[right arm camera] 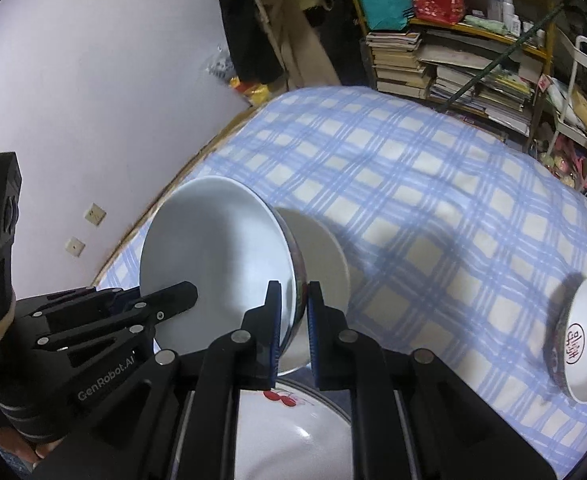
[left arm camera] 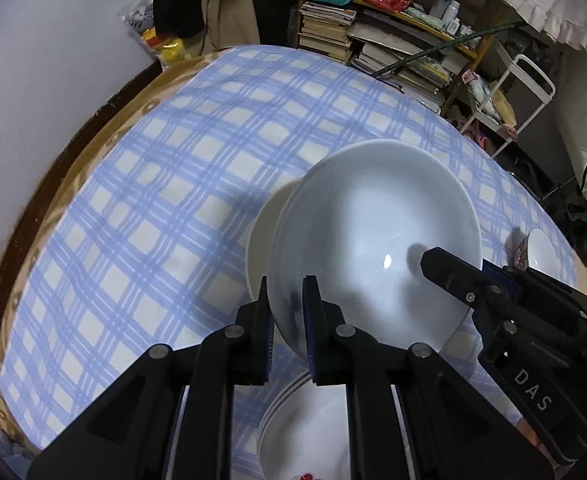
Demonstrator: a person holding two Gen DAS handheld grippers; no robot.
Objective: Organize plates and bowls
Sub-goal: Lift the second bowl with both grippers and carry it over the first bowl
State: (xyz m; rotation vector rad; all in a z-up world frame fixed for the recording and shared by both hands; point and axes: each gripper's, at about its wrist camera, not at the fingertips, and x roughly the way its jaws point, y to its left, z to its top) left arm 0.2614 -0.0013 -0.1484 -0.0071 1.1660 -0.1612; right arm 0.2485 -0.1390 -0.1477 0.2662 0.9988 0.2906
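Bowl above stacked plates

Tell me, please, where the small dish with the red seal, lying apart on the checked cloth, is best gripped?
Probably by its rim. The small dish sits open side up on the checked cloth, with a thin rim. A hand-held gripper coming from above could put one finger inside and one outside, on the near edge.

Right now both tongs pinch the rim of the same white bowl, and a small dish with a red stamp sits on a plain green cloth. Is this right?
Not quite. The cloth is blue-and-white checked, not plain green, as the right wrist view shows. The rest holds: the left tongs and right tongs both pinch the white bowl, and the stamped dish sits on the cloth.
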